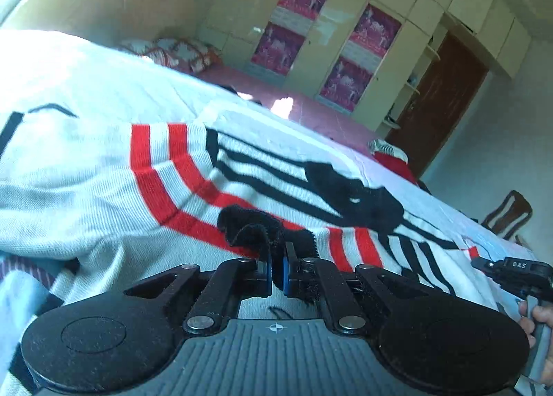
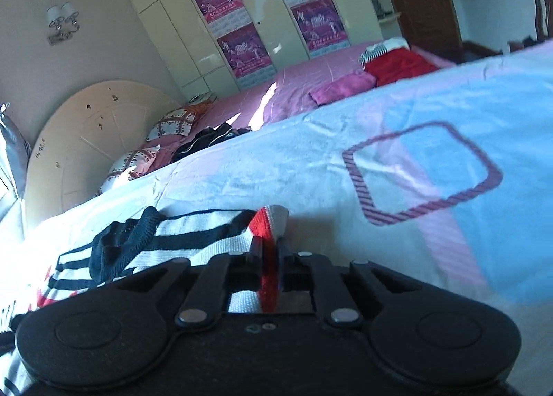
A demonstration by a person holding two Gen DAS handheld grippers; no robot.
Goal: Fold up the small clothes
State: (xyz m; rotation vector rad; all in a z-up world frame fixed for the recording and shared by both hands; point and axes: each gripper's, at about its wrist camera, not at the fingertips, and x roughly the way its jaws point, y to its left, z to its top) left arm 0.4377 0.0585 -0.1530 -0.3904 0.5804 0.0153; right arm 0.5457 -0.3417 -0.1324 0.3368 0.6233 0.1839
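Left gripper (image 1: pixel 277 254) clamped tight on the black trim of the striped knit garment (image 1: pixel 193 168). Right gripper (image 2: pixel 269 251) pinched on its red-and-white edge. Garment lies flat on the pale bedsheet (image 2: pixel 345 161). Beyond it: pink bed (image 2: pixel 293 85) with a magenta cloth (image 2: pixel 340 86) and red clothing (image 2: pixel 397 66), patterned pillows (image 2: pixel 172 123), then the poster-covered wardrobe (image 2: pixel 262 12).

Left gripper (image 1: pixel 277 251) and right gripper (image 2: pixel 269 247) both angle downward, fingers (image 1: pixel 265 270) pinched together.

Both grippers are black with round disc housings, silver pivot screws; the left gripper (image 1: pixel 277 256) shows blue pads.
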